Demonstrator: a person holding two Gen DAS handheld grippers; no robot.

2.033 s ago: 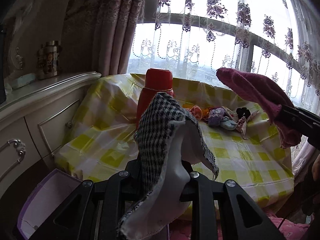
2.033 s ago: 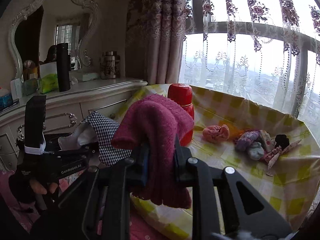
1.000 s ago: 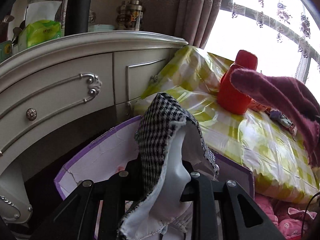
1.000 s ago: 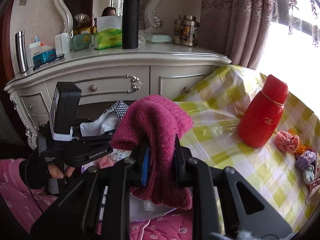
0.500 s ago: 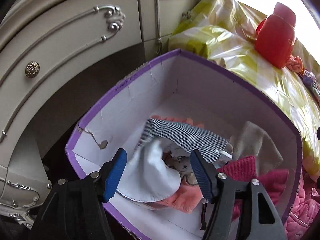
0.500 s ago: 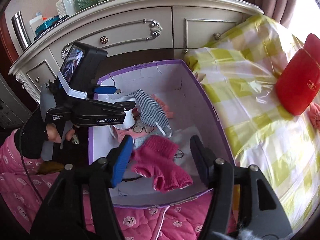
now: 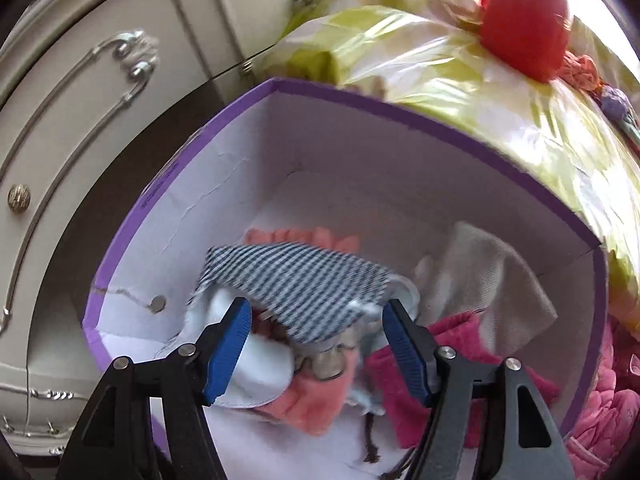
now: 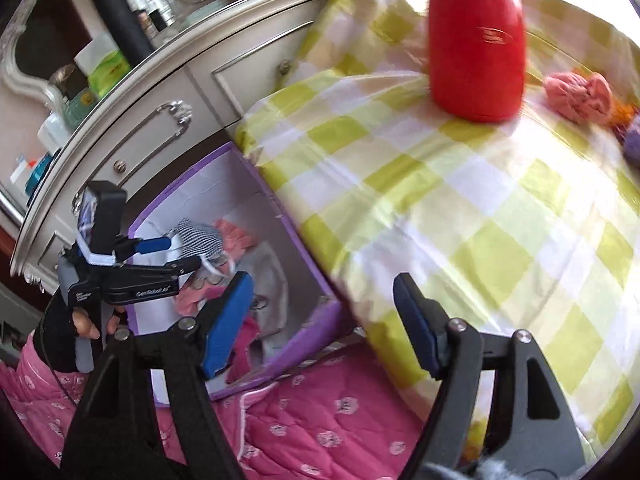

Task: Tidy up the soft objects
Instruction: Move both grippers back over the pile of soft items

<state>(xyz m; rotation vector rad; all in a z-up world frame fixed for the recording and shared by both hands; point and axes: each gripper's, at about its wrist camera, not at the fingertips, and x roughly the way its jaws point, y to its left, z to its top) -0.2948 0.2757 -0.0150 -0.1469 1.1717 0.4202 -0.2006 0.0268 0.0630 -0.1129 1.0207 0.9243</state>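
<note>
A purple-rimmed box [image 7: 400, 108] holds soft items: a black-and-white checked cloth [image 7: 296, 284], a coral piece [image 7: 304, 396], a magenta knit piece [image 7: 460, 344] and a beige cloth [image 7: 484, 276]. My left gripper [image 7: 318, 344] is open and empty just above the checked cloth. My right gripper [image 8: 322, 320] is open and empty, over the box's [image 8: 280, 368] right edge and the table edge. The left gripper [image 8: 160, 256] shows in the right wrist view. More soft items lie on the table: a pink bundle [image 8: 580, 96] and a purple one [image 8: 632, 144].
A red bottle [image 8: 476, 40] stands on the yellow-checked tablecloth [image 8: 460, 208]. A cream dresser [image 7: 80, 92] with drawers stands behind the box. A pink quilt [image 8: 312, 420] lies under the box's near side.
Both grippers opened and let their cloths drop into the box. The right gripper has since swung right toward the table; the left stays over the box.
</note>
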